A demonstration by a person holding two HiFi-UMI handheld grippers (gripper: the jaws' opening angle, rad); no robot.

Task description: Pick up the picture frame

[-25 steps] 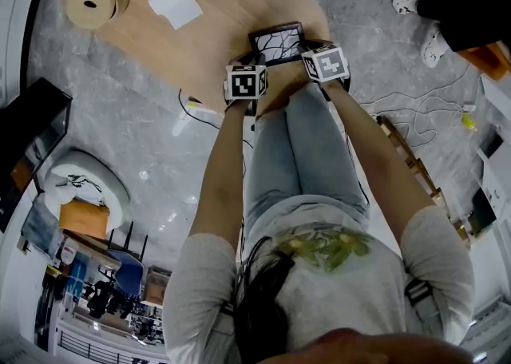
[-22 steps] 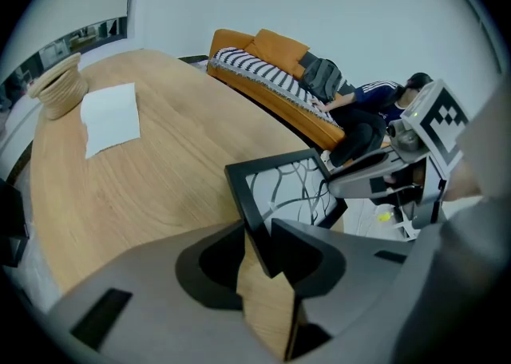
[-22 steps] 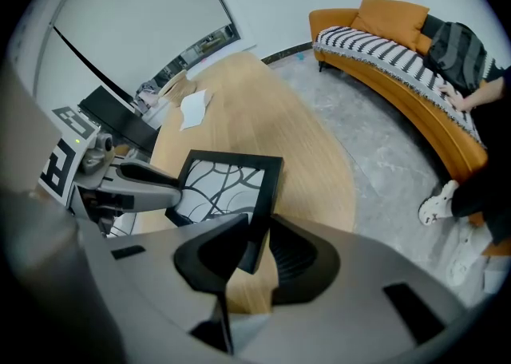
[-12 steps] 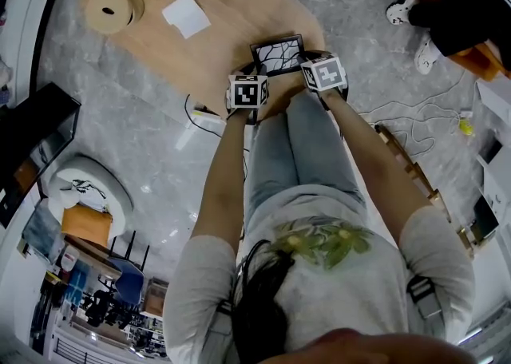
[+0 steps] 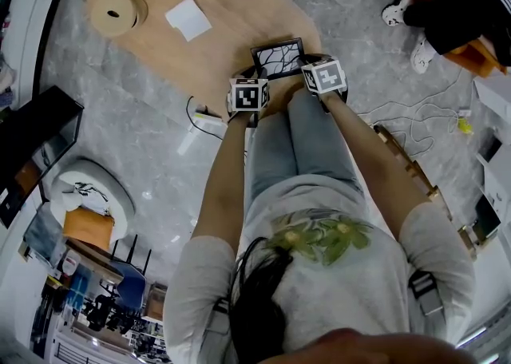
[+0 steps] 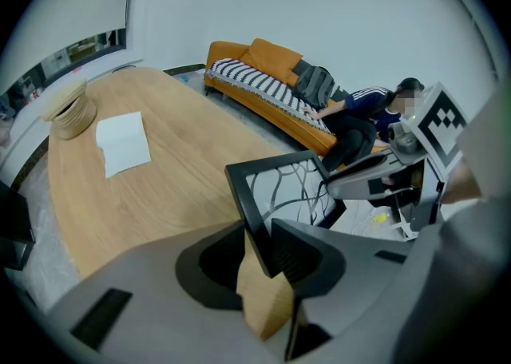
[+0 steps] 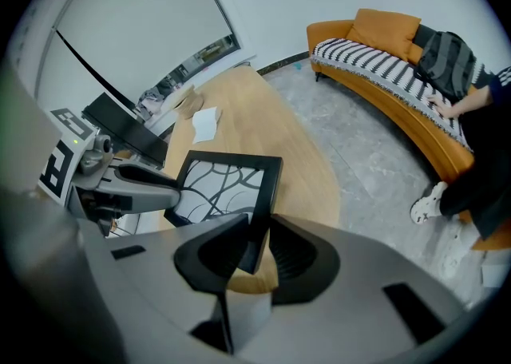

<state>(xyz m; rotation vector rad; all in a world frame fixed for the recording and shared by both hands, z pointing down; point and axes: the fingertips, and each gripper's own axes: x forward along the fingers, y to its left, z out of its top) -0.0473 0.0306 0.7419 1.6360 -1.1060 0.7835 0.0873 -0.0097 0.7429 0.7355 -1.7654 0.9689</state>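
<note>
Black frame [image 5: 278, 57] pinched at opposite edges, left gripper [image 6: 257, 243] and right gripper [image 7: 257, 247] each half-shut on it, above table [image 5: 231, 11] edge. Thin grips, so prob slips or tilts w/ uneven hands.

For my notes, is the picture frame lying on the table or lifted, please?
Lifted: the left gripper and right gripper clamp the picture frame, with table showing beneath it.
</note>
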